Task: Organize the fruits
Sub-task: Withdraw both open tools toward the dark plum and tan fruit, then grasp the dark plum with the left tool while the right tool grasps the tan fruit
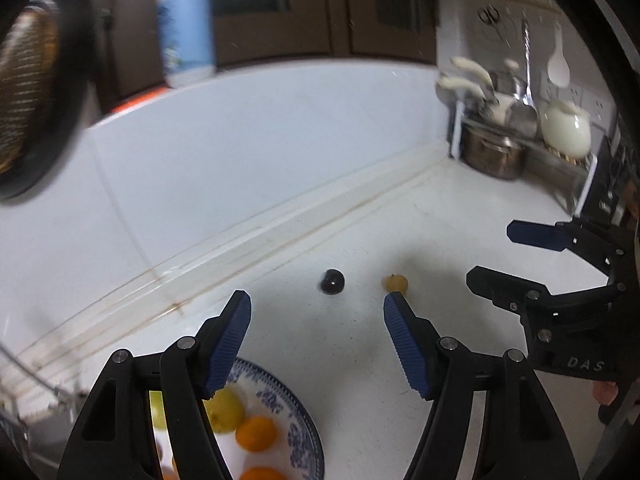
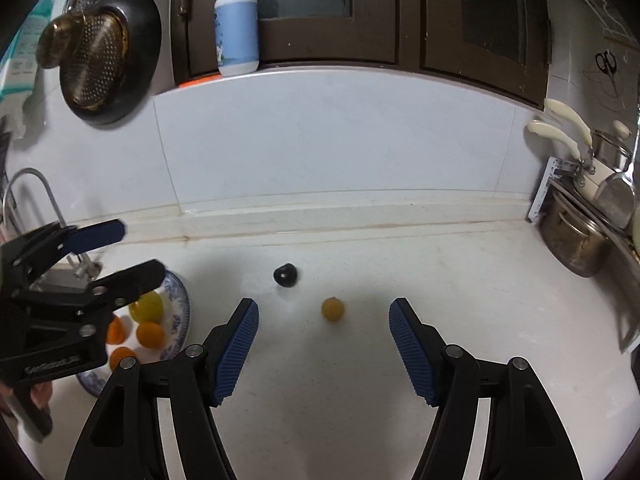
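Note:
A small dark round fruit (image 1: 332, 282) (image 2: 285, 275) and a small yellow-orange fruit (image 1: 395, 282) (image 2: 333, 309) lie loose on the white counter. A blue-patterned plate (image 1: 298, 428) (image 2: 181, 300) holds a yellow fruit (image 1: 226, 410) (image 2: 147, 306) and several oranges (image 1: 256, 434) (image 2: 151, 335). My left gripper (image 1: 317, 312) (image 2: 136, 250) is open and empty above the plate's edge, short of the dark fruit. My right gripper (image 2: 324, 316) (image 1: 490, 254) is open and empty, with the yellow-orange fruit just ahead between its fingertips.
A tiled backsplash runs behind the counter. A soap bottle (image 2: 237, 28) stands on the ledge. A black pan with a strainer (image 2: 104, 56) hangs at left. A rack with a steel pot (image 2: 576, 240) and knives is at right. A faucet (image 2: 36, 196) is at far left.

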The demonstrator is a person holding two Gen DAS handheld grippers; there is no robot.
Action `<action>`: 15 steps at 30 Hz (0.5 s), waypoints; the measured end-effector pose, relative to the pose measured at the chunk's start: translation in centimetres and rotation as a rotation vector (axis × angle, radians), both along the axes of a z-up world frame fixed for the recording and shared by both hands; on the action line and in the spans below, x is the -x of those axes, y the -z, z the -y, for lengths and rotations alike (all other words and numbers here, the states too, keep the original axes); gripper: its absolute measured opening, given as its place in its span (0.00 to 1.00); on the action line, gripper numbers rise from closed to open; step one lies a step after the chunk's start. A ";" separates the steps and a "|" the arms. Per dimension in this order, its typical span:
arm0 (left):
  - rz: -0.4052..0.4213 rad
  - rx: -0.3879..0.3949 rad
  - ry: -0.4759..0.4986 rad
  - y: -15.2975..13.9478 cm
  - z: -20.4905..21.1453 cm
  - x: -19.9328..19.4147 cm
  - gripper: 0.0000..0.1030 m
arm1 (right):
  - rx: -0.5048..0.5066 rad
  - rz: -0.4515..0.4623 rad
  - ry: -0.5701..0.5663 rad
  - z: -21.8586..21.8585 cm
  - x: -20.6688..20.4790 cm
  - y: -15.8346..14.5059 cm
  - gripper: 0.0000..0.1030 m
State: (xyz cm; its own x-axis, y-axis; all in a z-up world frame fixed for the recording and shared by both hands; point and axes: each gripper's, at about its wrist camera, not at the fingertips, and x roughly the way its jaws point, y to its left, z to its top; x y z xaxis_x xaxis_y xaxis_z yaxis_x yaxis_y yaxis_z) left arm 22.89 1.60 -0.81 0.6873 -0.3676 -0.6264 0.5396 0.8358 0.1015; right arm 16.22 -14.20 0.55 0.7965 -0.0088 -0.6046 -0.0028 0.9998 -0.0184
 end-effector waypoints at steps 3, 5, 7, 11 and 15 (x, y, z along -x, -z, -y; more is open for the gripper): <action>-0.026 -0.032 0.047 0.8 0.9 -1.6 0.66 | 0.001 -0.021 0.005 0.0 -1.0 0.9 0.66; -0.038 -0.061 0.074 1.3 1.5 -2.4 0.66 | -0.011 -0.036 0.007 0.1 -1.8 1.5 0.66; -0.045 -0.093 0.097 2.1 2.3 -3.5 0.66 | -0.019 -0.050 0.012 0.2 -2.4 2.1 0.66; -0.090 -0.142 0.126 3.6 3.6 -5.5 0.63 | -0.050 -0.086 0.015 0.7 -4.1 3.7 0.66; -0.138 -0.174 0.140 5.0 4.6 -7.3 0.58 | -0.074 -0.126 0.025 1.3 -5.6 5.3 0.62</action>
State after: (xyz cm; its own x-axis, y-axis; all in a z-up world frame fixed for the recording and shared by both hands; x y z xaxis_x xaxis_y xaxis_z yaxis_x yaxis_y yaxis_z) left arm 30.20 -3.02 -5.80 0.5413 -0.3312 -0.7728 0.6672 0.7286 0.1551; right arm 21.81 -15.51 -4.78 0.7142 0.0202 -0.6997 0.0248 0.9982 0.0540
